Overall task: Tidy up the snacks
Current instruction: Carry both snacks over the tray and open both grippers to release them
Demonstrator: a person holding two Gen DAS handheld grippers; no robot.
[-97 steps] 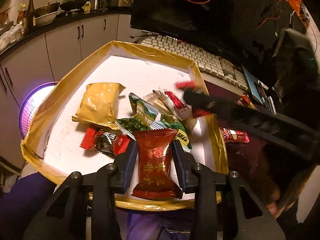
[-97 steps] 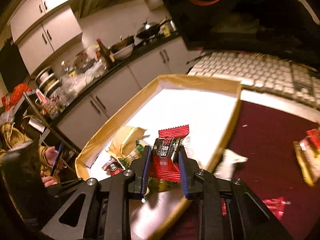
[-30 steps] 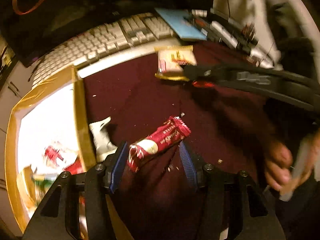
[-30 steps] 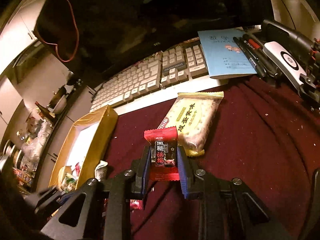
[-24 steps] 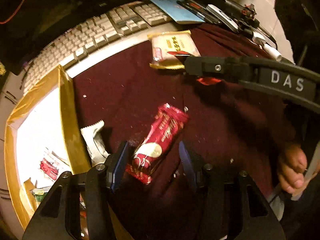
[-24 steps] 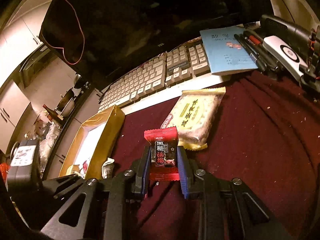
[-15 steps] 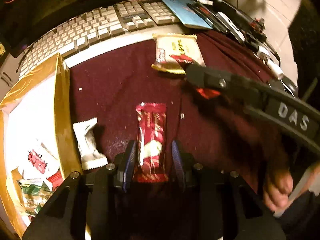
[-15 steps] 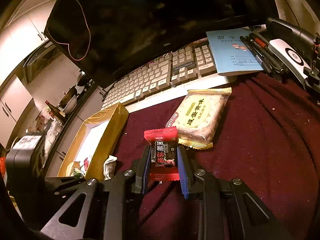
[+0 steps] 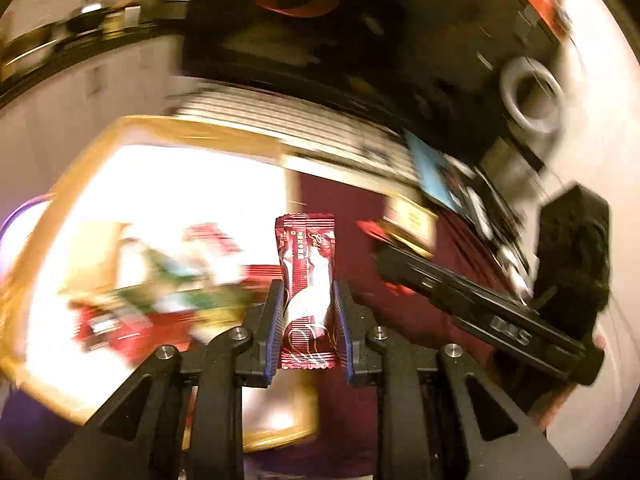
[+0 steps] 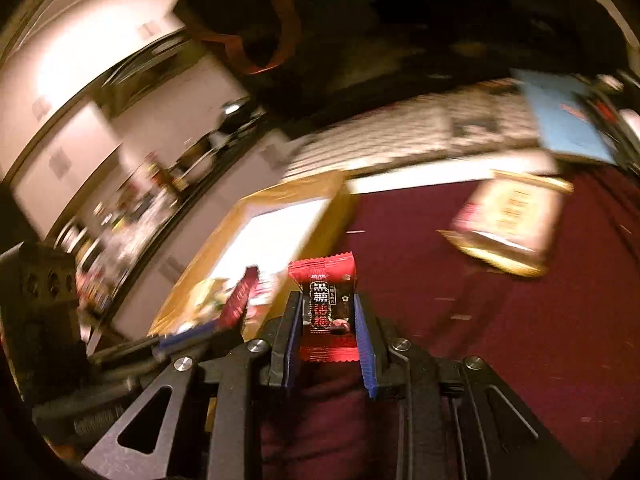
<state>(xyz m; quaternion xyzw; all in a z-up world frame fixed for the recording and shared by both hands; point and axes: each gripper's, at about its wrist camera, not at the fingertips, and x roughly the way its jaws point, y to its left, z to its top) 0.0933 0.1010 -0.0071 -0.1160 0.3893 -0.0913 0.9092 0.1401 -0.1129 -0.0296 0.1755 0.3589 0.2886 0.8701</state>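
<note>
My left gripper [image 9: 308,286] is shut on a long dark red snack bar [image 9: 306,276] and holds it upright in the air, over the right edge of the gold-rimmed tray [image 9: 192,130]. The tray holds several blurred snack packets [image 9: 168,292]. My right gripper [image 10: 326,300] is shut on a small red and black candy packet [image 10: 326,308], above the maroon cloth [image 10: 500,312] just right of the tray [image 10: 296,192]. The right gripper also shows in the left wrist view [image 9: 460,292]. Both views are motion-blurred.
A yellow cracker packet [image 10: 512,220] lies on the maroon cloth toward the keyboard [image 10: 400,140]. A blue notebook [image 10: 564,116] and pens lie at the far right. A dark monitor stands behind the keyboard. Kitchen cabinets [image 10: 80,128] are at the left.
My left gripper closed on the red snack bar, lifted it off the cloth and swung left toward the tray. My right gripper, still holding the candy, also swung left toward the tray.
</note>
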